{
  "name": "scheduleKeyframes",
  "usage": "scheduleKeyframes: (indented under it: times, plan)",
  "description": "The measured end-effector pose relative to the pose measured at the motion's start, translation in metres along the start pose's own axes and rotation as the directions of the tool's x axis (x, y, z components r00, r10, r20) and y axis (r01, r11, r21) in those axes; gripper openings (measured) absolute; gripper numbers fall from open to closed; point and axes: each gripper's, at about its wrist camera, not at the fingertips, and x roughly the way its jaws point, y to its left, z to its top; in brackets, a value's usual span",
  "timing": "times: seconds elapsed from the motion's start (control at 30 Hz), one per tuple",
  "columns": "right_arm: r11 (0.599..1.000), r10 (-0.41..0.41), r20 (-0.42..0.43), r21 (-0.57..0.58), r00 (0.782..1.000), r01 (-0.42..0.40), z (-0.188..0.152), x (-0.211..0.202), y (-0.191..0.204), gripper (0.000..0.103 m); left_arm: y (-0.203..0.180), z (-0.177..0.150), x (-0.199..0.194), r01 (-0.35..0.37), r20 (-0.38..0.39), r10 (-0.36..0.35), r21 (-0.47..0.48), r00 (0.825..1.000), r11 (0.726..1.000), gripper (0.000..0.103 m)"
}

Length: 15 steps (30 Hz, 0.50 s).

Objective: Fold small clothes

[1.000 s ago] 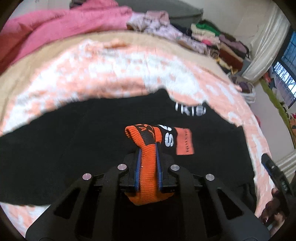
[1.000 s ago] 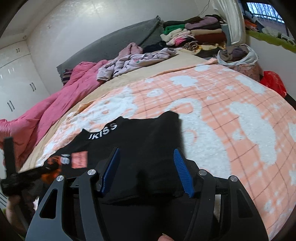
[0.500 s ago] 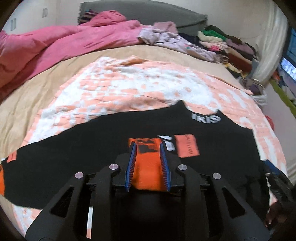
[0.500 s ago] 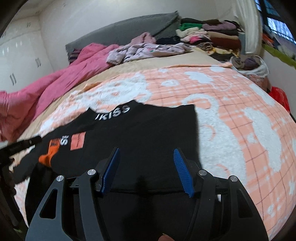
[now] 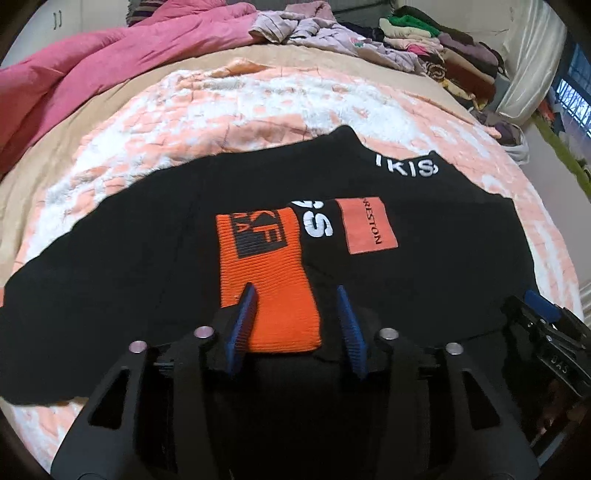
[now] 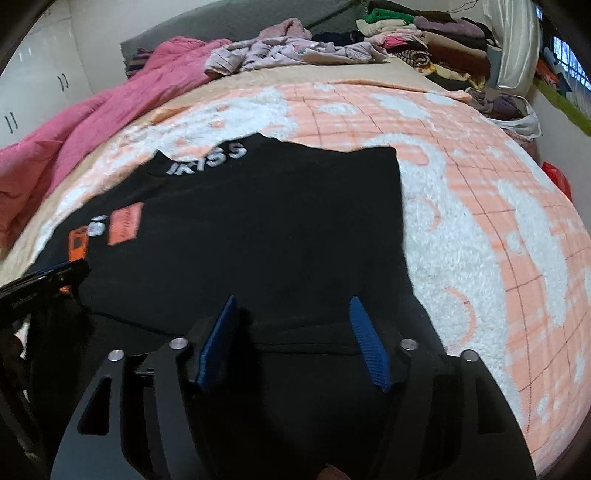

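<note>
Now flat orange cuff [image 5: 266, 280] between parted left fingers [image 5: 242, 325]

Bed [image 5: 66, 155] w/ tan sheet; a peach-and-white fleece blanket [image 5: 280, 96] is spread over it. Black garment [image 5: 147, 229] (white lettering, orange cuff folded onto it) lies flat on the blanket. Pink quilt [image 5: 92, 62] bunched along far left edge, lilac clothes [image 6: 291, 51] heaped at far end, folded stack [image 6: 424, 33] far right.

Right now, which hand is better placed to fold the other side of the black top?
Right, probably. The right gripper hovers open over the unfolded edge of the black top. The left gripper, jaws opening, sits over the orange cuff already laid across the middle.
</note>
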Motion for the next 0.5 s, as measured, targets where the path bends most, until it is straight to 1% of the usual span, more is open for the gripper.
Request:
scheduleKeyframes:
  times: [0.13, 0.17, 0.2, 0.23, 0.27, 0.3, 0.33, 0.37, 0.4, 0.43, 0.5]
  plan:
    - [0.999, 0.035, 0.029, -0.013, 0.999, -0.035, 0.001, -0.013, 0.009, 0.069, 0.009, -0.001, -0.011, 0.012, 0.012, -0.012, -0.033, 1.000, 0.999, 0.043]
    - [0.999, 0.038, 0.036, -0.021, 0.999, -0.037, 0.002, -0.017, 0.013, 0.074, 0.011, -0.002, -0.015, 0.011, 0.017, -0.010, -0.036, 1.000, 0.999, 0.047]
    - [0.999, 0.046, 0.042, -0.025, 0.998, -0.045, 0.002, -0.020, 0.014, 0.076, 0.013, -0.003, -0.018, 0.010, 0.020, -0.010, -0.038, 1.000, 0.999, 0.049]
    - [0.998, 0.053, 0.049, -0.027, 0.997, -0.051, 0.002, -0.024, 0.016, 0.078, 0.015, -0.003, -0.022, 0.011, 0.025, -0.010, -0.041, 1.000, 0.999, 0.053]
    - [0.998, 0.057, 0.057, -0.031, 0.997, -0.055, 0.003, -0.027, 0.019, 0.084, 0.017, -0.004, -0.025, 0.010, 0.029, -0.008, -0.044, 1.000, 0.999, 0.056]
    - [0.998, 0.059, 0.061, -0.035, 0.996, -0.056, 0.003, -0.029, 0.022, 0.088, 0.020, -0.004, -0.028, 0.007, 0.034, -0.005, -0.047, 0.999, 0.999, 0.057]
    - [0.997, 0.063, 0.071, -0.040, 0.996, -0.060, 0.004, -0.033, 0.024, 0.089, 0.023, -0.005, -0.034, 0.002, 0.042, 0.000, -0.049, 0.999, 0.999, 0.059]
    - [0.997, 0.071, 0.082, -0.045, 0.994, -0.067, 0.004, -0.037, 0.028, 0.089, 0.025, -0.005, -0.037, -0.001, 0.045, 0.004, -0.052, 0.999, 0.999, 0.068]
    - [0.996, 0.080, 0.088, -0.052, 0.993, -0.076, 0.004, -0.040, 0.031, 0.093, 0.027, -0.006, -0.040, -0.005, 0.049, 0.007, -0.056, 0.999, 0.998, 0.073]
    - [0.995, 0.085, 0.092, -0.057, 0.992, -0.080, 0.004, -0.042, 0.034, 0.096, 0.031, -0.007, -0.045, -0.006, 0.058, 0.009, -0.062, 0.998, 0.998, 0.077]
    - [0.994, 0.093, 0.108, -0.071, 0.990, -0.086, 0.005, -0.048, 0.041, 0.096, 0.037, -0.008, -0.052, -0.009, 0.068, 0.014, -0.071, 0.998, 0.997, 0.080]
